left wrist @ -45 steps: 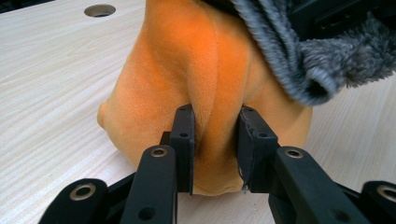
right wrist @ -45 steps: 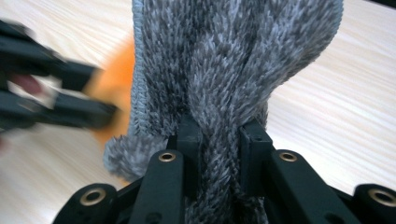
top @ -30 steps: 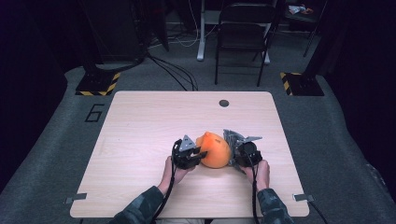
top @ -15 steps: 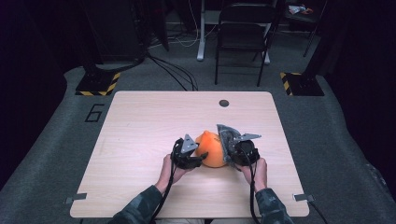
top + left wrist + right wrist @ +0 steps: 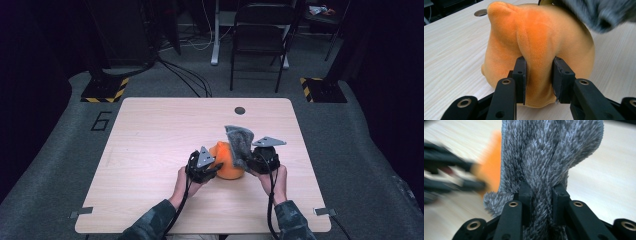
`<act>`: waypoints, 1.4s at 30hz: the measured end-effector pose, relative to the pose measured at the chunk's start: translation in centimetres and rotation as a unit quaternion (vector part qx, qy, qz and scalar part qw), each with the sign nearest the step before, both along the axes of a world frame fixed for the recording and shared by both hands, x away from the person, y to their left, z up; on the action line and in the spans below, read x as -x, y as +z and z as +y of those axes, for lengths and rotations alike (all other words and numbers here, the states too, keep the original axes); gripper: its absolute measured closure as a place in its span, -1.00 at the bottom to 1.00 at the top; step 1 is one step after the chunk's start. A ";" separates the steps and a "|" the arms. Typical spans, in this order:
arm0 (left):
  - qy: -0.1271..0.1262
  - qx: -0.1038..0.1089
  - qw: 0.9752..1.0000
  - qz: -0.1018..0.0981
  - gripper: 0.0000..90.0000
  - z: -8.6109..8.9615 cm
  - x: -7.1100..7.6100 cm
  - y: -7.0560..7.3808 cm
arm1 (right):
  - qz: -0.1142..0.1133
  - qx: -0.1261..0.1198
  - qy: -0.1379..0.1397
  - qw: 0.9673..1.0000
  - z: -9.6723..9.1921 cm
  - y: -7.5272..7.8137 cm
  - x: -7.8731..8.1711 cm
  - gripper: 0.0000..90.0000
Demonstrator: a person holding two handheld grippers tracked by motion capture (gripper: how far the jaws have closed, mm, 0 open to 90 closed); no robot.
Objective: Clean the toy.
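The pale wooden counter [image 5: 150, 150] lies bare toward its left and far edges. Right of centre, the left gripper [image 5: 206, 167], having just closed, pinches the round orange plush toy [image 5: 229, 162]; the right gripper [image 5: 252, 159] is clenched on the shaggy grey cloth [image 5: 239, 142] above it.

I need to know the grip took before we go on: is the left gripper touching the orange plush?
Touching. In the left gripper view, the left gripper has both pads pressed into a pinched fold of the orange plush.
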State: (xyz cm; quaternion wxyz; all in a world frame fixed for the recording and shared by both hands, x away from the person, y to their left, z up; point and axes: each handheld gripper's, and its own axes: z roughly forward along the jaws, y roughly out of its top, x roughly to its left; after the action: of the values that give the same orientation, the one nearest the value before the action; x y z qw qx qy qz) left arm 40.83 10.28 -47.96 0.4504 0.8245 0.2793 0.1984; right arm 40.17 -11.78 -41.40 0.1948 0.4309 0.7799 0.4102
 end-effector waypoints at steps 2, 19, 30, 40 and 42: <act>0.000 -0.005 1.000 -0.002 0.50 -0.1 0.1 0.0 | 0.001 0.013 0.023 1.000 1.7 0.0 0.3 0.63; -0.004 0.014 1.000 0.020 0.49 0.4 -0.3 -0.4 | 0.058 0.081 -0.028 0.995 -1.0 -4.2 -1.1 0.64; -0.002 0.019 1.000 0.021 0.49 0.6 -0.4 -0.4 | 0.100 0.089 -0.055 0.989 -2.1 -7.2 -2.2 0.63; 0.009 0.036 0.999 0.032 0.47 1.3 -1.0 -0.3 | 0.103 0.097 -0.072 0.987 -2.1 -6.5 -2.2 0.63; 0.012 0.047 0.998 0.040 0.47 1.5 -1.2 -0.3 | 0.079 0.068 -0.074 0.992 -2.5 -5.2 -1.8 0.63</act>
State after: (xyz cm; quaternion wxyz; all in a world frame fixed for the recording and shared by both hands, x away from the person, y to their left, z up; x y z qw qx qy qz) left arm 41.99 11.80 -48.31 0.4749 0.8063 0.3156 0.1576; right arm 41.98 -14.33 -46.56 0.1912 0.5038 0.7849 0.3060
